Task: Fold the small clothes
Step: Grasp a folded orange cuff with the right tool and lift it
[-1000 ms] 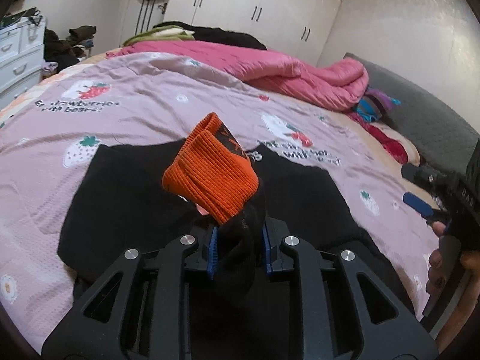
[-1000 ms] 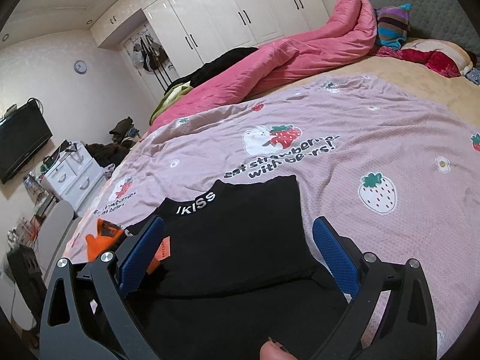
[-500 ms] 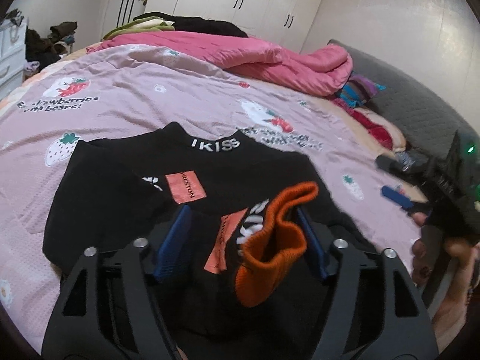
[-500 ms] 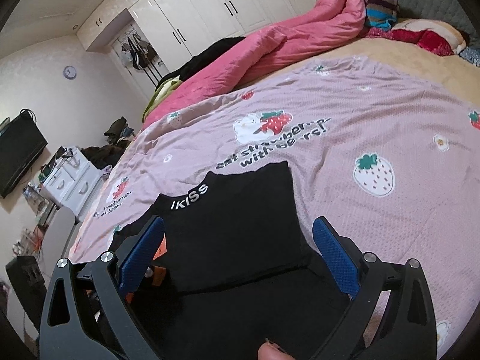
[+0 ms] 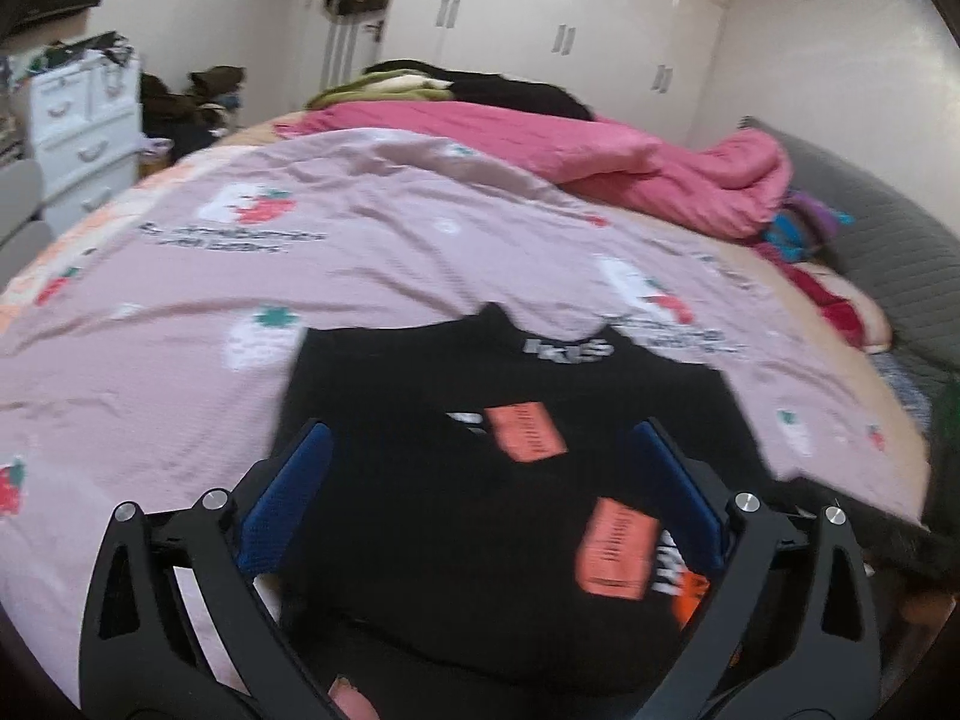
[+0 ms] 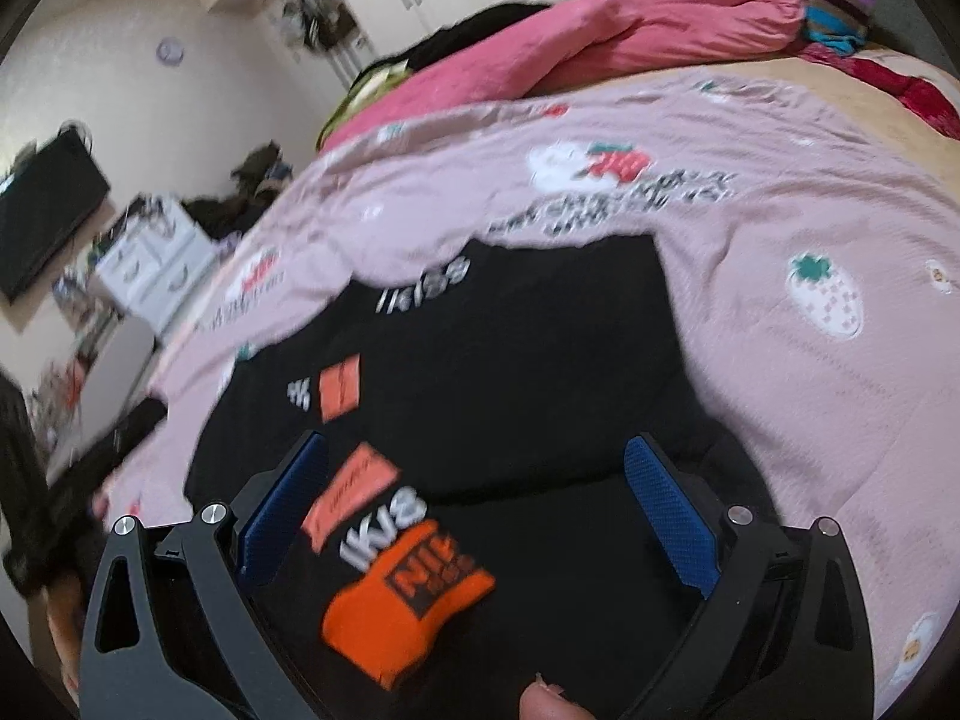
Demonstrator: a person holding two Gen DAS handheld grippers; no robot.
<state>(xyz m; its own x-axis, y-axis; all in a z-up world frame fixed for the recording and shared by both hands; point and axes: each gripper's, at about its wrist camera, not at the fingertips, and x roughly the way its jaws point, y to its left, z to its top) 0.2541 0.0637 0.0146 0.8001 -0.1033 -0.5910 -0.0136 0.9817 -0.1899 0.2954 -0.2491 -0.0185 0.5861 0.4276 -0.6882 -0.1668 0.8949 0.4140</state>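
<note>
A small black sweater (image 5: pixel 480 480) (image 6: pixel 510 360) with white lettering on the collar and orange patches lies flat on the pink strawberry-print bedspread (image 5: pixel 240 276) (image 6: pixel 810 240). Its sleeve is folded across the body, and the orange ribbed cuff (image 6: pixel 402 612) (image 5: pixel 690 597) rests on the black fabric. My left gripper (image 5: pixel 480 492) hangs over the sweater with its jaws opening wide and nothing between the blue pads. My right gripper (image 6: pixel 477 510) is open above the sweater's lower part, the orange cuff lying below and between its fingers, not touched.
A pink quilt (image 5: pixel 600 168) (image 6: pixel 600 48) is bunched along the far side of the bed, with dark clothes behind it. A white drawer unit (image 5: pixel 84 120) stands at the left. Grey headboard (image 5: pixel 888 276) and colourful pillows (image 6: pixel 840 6) lie to the right. White wardrobes (image 5: pixel 570 18) line the wall.
My left gripper was shut on the sleeve, holding the orange cuff up; it opened, the cuff dropped onto the sweater, and the gripper drew back. My right gripper sank closer to the sweater.
</note>
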